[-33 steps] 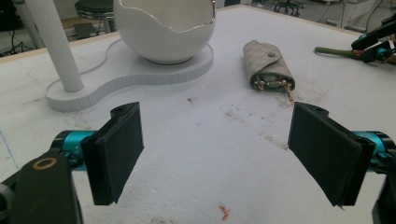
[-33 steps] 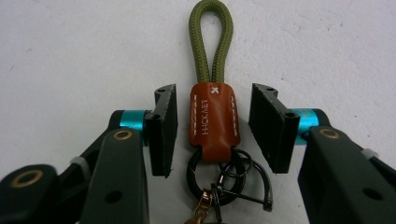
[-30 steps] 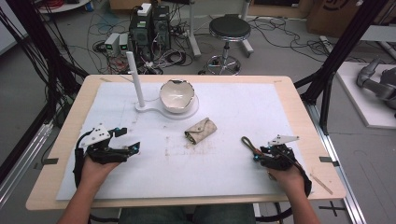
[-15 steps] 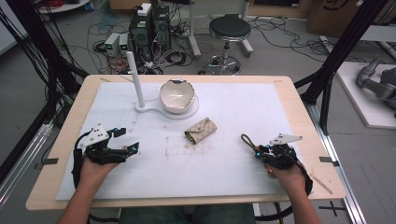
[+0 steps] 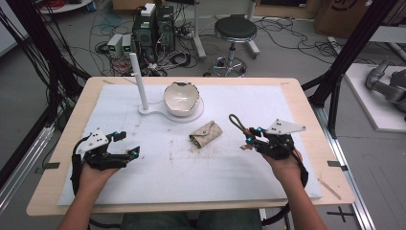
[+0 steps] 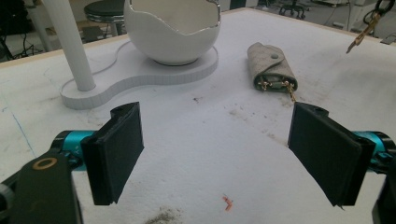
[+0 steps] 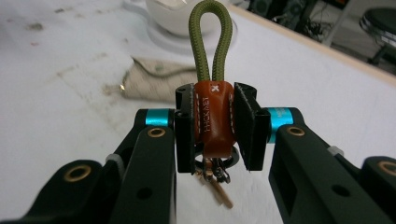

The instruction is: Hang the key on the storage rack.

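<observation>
Keychain [image 7: 213, 116] clamped in right gripper [image 7: 215, 133], lifted near bench [image 5: 306, 110] right edge. Left gripper [image 6: 219, 154] spread wide, empty; pouch [image 5: 206, 133] mid-bench untouched, goal probably bowl [image 5: 181, 98].

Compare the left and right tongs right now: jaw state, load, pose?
1. Jaws: the left tongs stand wide open; the right tongs are shut.
2. Load: the left tongs hold nothing, with bare white table cover between their jaws; the right tongs clamp the brown leather keychain tab with an olive cord loop, keys hanging below.
3. Pose: the left tongs face the beige quilted pouch; the right tongs are lifted, loop upright.
Shared: black jaw pads, blue fittings.
</observation>
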A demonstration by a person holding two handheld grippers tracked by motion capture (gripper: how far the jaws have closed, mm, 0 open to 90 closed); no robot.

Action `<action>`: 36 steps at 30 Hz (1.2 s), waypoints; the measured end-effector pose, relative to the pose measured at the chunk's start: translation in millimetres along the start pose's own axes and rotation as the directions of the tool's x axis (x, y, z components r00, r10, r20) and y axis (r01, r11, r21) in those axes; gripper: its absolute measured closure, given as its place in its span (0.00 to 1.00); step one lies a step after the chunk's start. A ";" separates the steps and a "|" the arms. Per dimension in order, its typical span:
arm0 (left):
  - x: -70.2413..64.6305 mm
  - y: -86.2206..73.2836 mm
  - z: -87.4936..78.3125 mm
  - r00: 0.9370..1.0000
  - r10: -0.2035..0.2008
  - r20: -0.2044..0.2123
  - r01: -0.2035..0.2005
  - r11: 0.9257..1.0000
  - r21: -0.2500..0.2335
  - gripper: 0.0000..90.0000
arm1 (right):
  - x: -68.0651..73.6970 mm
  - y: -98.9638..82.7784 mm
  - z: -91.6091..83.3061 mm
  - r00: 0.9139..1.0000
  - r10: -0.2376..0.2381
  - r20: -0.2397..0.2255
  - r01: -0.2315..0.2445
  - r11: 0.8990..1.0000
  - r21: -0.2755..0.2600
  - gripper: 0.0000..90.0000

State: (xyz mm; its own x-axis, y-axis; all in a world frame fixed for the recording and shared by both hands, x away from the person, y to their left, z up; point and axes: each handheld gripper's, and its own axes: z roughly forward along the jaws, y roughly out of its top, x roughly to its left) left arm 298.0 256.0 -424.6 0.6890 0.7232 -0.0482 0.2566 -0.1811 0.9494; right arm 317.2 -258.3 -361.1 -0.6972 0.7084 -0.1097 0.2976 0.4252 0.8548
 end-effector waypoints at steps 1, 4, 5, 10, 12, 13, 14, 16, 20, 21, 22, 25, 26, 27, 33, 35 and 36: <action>-0.3 0.0 0.1 1.000 0.002 0.001 -0.002 1.000 0.000 0.20 | 1.2 6.0 1.3 1.000 -0.015 0.001 0.015 1.000 -0.004 0.80; -1.5 -0.2 -0.6 1.000 0.007 -0.001 -0.007 1.000 0.004 0.20 | 6.6 29.9 5.8 0.999 -0.053 -0.012 0.053 0.998 -0.020 0.80; -1.7 -0.3 -1.0 1.000 0.009 -0.002 -0.009 1.000 0.004 0.20 | 7.8 37.6 7.6 0.997 -0.073 -0.014 0.072 0.997 -0.030 0.80; -2.2 -0.9 -2.7 1.000 0.011 -0.003 -0.011 1.000 0.007 0.20 | 13.7 70.3 20.3 0.994 -0.100 -0.046 0.098 0.994 -0.048 0.80; -2.1 -1.0 -3.3 1.000 0.017 -0.005 -0.017 1.000 0.012 0.20 | 16.2 81.0 26.5 0.992 -0.113 -0.055 0.110 0.993 -0.050 0.80; -2.4 -1.1 -3.9 1.000 0.019 -0.009 -0.019 1.000 0.010 0.20 | 17.4 86.4 29.8 0.991 -0.124 -0.056 0.121 0.991 -0.051 0.80; -2.5 -1.2 -4.9 1.000 0.019 -0.013 -0.019 1.000 0.010 0.20 | 18.5 91.5 33.1 0.989 -0.138 -0.056 0.135 0.989 -0.053 0.80; -1.6 -1.5 -7.1 1.000 0.022 -0.015 -0.022 1.000 0.011 0.20 | 22.6 101.8 39.3 0.986 -0.153 -0.066 0.150 0.987 -0.054 0.80; 1.2 -2.5 -9.9 0.999 0.016 -0.029 -0.015 1.000 0.006 0.20 | 30.1 121.5 52.1 0.977 -0.196 -0.080 0.192 0.979 -0.062 0.80; 1.1 -2.7 -10.5 0.999 0.013 -0.032 -0.012 1.000 0.008 0.20 | 31.8 126.3 55.1 0.976 -0.204 -0.082 0.199 0.978 -0.066 0.80; 1.3 -2.8 -11.1 0.999 0.016 -0.033 -0.015 1.000 0.010 0.20 | 33.4 131.1 58.0 0.974 -0.209 -0.086 0.204 0.977 -0.069 0.80; 0.4 -3.4 -12.6 0.999 0.024 -0.035 -0.024 1.000 0.014 0.20 | 39.0 144.1 66.6 0.968 -0.234 -0.094 0.227 0.970 -0.082 0.80; 0.1 -3.6 -13.3 0.999 0.029 -0.037 -0.028 0.999 0.016 0.20 | 41.0 148.1 69.5 0.966 -0.238 -0.098 0.230 0.970 -0.083 0.80; -0.1 -3.8 -13.8 0.999 0.029 -0.037 -0.029 0.999 0.016 0.20 | 42.8 152.1 72.5 0.964 -0.248 -0.100 0.240 0.967 -0.084 0.80; 0.4 -5.2 -14.7 0.999 0.025 -0.039 -0.024 0.999 0.025 0.20 | 55.5 171.5 89.8 0.955 -0.278 -0.102 0.267 0.958 -0.107 0.80; 1.0 -4.8 -14.0 0.999 0.032 -0.038 -0.031 0.999 0.028 0.20 | 59.8 177.4 96.6 0.948 -0.303 -0.099 0.293 0.950 -0.108 0.80; 0.7 -4.6 -13.8 0.999 0.031 -0.038 -0.030 0.999 0.028 0.20 | 62.0 180.1 99.7 0.946 -0.309 -0.098 0.298 0.948 -0.110 0.80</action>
State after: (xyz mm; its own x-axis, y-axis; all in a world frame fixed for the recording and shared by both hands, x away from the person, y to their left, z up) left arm 288.0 266.5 -424.8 0.6704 0.7420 -0.0069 0.2547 -0.2213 0.9414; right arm 392.6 -81.6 -264.5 -0.8152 0.4839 -0.3182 0.0027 0.5527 0.8334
